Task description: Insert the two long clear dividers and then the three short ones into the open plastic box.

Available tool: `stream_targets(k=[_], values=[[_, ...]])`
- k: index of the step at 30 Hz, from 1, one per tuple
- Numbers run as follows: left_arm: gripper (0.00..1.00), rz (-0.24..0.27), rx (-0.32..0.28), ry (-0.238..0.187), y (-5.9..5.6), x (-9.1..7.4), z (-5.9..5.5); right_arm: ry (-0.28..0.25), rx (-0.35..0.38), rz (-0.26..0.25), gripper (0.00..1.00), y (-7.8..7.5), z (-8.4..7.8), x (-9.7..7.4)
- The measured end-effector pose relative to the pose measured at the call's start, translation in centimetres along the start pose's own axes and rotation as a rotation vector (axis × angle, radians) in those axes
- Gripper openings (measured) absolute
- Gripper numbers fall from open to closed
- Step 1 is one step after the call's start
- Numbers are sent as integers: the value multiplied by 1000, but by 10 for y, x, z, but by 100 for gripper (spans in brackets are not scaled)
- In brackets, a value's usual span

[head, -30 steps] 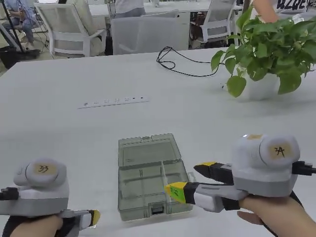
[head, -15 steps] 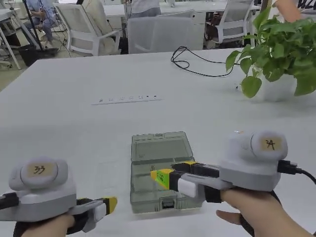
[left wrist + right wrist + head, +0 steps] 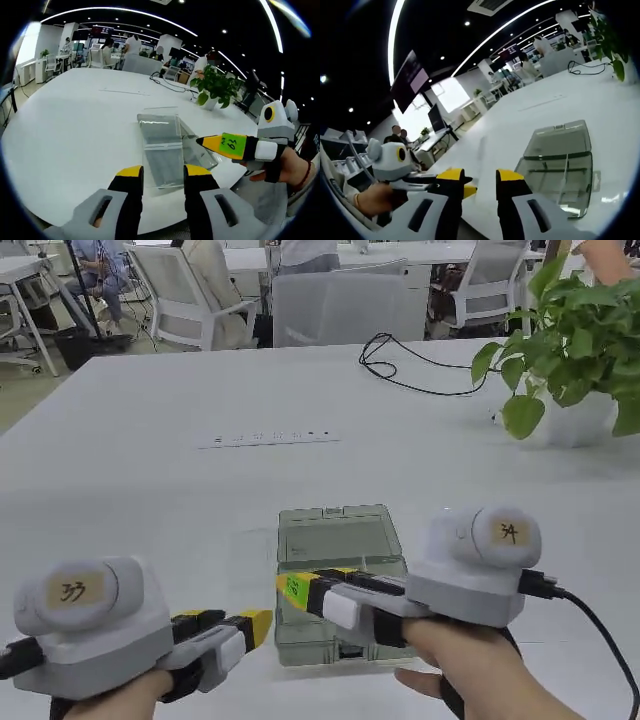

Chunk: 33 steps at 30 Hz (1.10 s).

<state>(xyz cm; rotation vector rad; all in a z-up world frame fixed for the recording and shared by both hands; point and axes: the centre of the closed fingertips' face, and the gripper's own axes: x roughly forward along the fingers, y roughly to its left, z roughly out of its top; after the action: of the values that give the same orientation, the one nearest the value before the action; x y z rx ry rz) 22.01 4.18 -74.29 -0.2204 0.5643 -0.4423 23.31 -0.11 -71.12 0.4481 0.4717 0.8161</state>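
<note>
Chairs are ranged beyond the white worktop; dividers are seated in the plastic box; left gripper and right gripper are held parted.

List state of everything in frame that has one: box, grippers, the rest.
plastic box: open, lid folded back on the table
dividers: some standing inside the box, count unclear
left gripper: open, empty
right gripper: open, empty
power strip: lying flat
black cable: loose, looped on the table
potted plant: upright
</note>
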Motion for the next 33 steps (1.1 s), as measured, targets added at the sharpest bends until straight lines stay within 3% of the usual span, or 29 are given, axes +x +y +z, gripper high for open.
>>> stream_targets(k=[2, 11, 21, 33], values=[[30, -15, 8, -32, -4, -1, 5, -10, 6, 2, 24, 1, 2, 2], [30, -54, 40, -55, -20, -2, 12, -28, 18, 4, 17, 4, 6, 7], [30, -96, 69, -54, -38, 0, 14, -39, 49, -14, 9, 1, 8, 6], [30, -112, 42, -37, -44, 1, 13, -50, 112, -19, 7, 1, 9, 1]])
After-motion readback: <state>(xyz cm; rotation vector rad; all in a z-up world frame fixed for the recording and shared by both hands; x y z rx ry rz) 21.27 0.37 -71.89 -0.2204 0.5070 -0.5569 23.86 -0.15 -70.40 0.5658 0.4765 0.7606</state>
